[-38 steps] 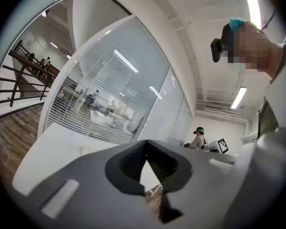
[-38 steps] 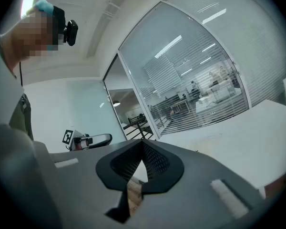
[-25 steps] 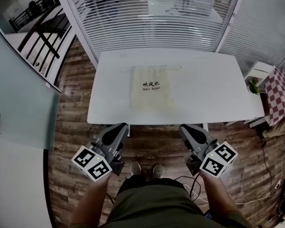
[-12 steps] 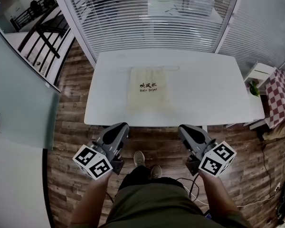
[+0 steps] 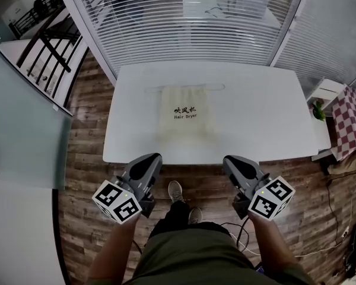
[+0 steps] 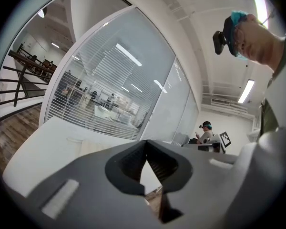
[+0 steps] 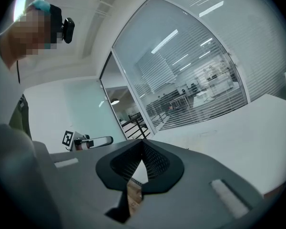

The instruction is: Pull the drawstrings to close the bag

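Observation:
A cream cloth bag (image 5: 185, 115) with black print lies flat on the white table (image 5: 267, 123), its mouth toward the far edge. Its drawstrings (image 5: 216, 87) stick out sideways at the top, left and right. My left gripper (image 5: 149, 160) hangs shut below the table's near edge, left of the bag, holding nothing. My right gripper (image 5: 232, 161) hangs shut at the same height on the right, also holding nothing. In the left gripper view the jaws (image 6: 146, 147) meet at the tips; the bag (image 6: 93, 146) shows faintly beyond. The right gripper (image 7: 142, 144) looks over the table (image 7: 238, 132).
A glass wall with white blinds (image 5: 184, 22) stands behind the table. A glass partition (image 5: 24, 135) runs along the left. A small white stand and a checked cloth (image 5: 350, 120) sit at the right. Cables (image 5: 320, 230) lie on the wooden floor. My feet (image 5: 177, 192) stand by the table's near edge.
The view has shifted a little closer to the table; one foot has stepped forward. Both grippers stay shut and low in front of me.

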`<state>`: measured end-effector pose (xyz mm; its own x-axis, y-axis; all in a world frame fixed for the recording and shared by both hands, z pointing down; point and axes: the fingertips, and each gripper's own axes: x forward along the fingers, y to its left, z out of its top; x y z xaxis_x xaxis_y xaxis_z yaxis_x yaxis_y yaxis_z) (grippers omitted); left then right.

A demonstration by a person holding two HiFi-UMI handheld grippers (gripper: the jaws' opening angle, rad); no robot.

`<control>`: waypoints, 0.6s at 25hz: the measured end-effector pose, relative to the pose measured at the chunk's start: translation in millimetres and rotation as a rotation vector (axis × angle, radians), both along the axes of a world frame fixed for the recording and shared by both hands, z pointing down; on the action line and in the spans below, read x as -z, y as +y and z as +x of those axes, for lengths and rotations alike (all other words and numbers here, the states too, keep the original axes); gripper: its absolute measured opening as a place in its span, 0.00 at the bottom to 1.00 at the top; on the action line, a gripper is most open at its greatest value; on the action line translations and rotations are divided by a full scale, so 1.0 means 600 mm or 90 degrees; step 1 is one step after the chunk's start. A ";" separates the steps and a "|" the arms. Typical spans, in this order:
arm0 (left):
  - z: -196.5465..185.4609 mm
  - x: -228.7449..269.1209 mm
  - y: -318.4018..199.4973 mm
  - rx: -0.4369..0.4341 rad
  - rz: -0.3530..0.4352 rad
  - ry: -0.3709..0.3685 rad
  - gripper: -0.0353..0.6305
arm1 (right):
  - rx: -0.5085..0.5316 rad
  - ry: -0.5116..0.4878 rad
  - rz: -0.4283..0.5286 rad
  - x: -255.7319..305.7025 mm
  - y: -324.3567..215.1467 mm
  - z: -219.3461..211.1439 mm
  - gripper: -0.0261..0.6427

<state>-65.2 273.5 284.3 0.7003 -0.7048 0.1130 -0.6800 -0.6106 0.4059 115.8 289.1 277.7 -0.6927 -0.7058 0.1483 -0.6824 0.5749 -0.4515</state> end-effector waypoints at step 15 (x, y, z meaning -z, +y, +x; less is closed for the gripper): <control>-0.032 -0.040 -0.172 -0.037 -0.020 -0.017 0.06 | -0.025 0.021 -0.028 -0.032 -0.160 -0.037 0.05</control>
